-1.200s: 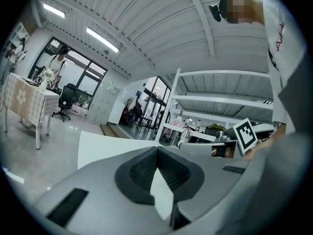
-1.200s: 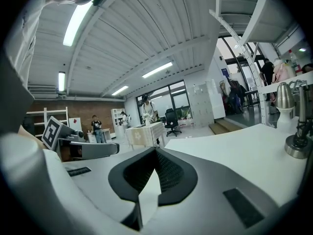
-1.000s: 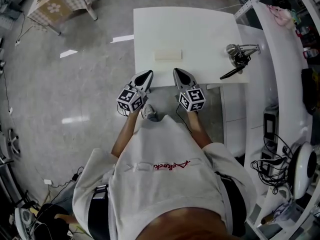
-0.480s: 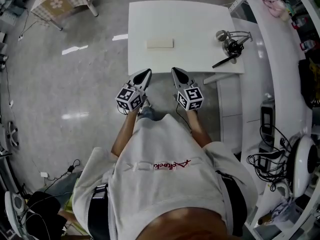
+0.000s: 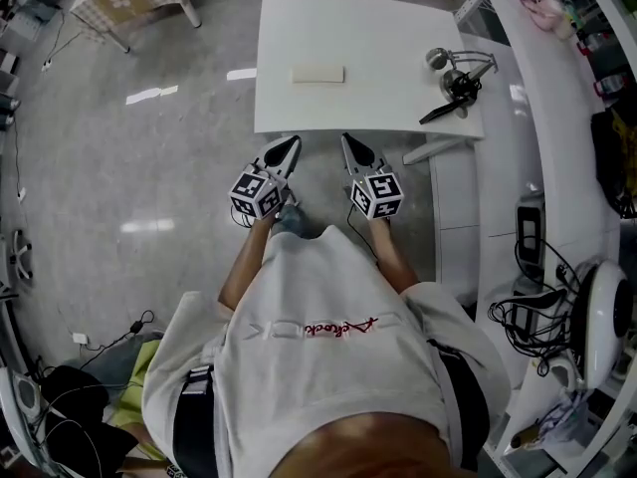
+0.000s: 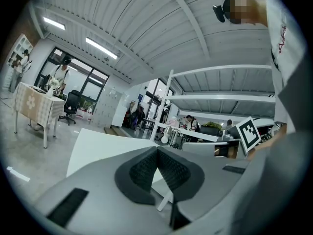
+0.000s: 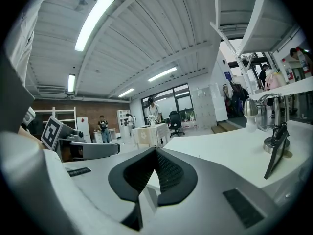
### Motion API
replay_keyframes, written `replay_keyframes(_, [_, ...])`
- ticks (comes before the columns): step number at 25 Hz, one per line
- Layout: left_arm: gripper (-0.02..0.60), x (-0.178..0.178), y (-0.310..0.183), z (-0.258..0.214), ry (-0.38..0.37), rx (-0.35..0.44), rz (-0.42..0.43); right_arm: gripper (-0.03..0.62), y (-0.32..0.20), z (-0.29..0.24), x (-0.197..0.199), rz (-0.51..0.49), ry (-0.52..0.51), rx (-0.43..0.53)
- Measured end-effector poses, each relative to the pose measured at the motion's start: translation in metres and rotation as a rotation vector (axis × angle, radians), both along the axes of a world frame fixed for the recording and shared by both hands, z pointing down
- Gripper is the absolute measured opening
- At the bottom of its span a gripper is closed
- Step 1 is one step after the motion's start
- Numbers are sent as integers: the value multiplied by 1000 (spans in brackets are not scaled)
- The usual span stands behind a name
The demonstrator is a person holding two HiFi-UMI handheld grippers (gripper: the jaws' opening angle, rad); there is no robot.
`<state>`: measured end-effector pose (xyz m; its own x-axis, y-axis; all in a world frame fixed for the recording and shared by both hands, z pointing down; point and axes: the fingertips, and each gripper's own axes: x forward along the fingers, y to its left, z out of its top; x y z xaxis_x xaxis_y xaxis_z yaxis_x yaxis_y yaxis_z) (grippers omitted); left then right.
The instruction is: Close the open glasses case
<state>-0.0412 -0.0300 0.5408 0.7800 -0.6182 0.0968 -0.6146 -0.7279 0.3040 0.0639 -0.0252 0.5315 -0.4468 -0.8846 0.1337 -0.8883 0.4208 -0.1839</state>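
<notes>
We wear a light grey short-sleeved T-shirt (image 5: 328, 366) with small red lettering (image 5: 341, 329), and our grey, pointed left gripper (image 5: 292, 145) and right gripper (image 5: 349, 141) have black ribbed pads (image 6: 142, 173), each bearing a cube of black-and-white square markers (image 5: 256, 193) and a thin black cable (image 5: 239, 221).

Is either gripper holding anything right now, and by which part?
Nothing is held. The left hand-held gripper and right hand-held gripper both have jaws together with nothing between them; the glasses case lies apart on the table.

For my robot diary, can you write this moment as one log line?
left tool: shut, empty | right tool: shut, empty | glasses case: on table, untouched
</notes>
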Motion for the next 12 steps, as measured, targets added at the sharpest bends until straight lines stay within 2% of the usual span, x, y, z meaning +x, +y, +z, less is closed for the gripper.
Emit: replay_keyframes(12, [23, 5, 12, -2, 5, 7, 14, 18, 10, -1, -5, -5, 22, 10])
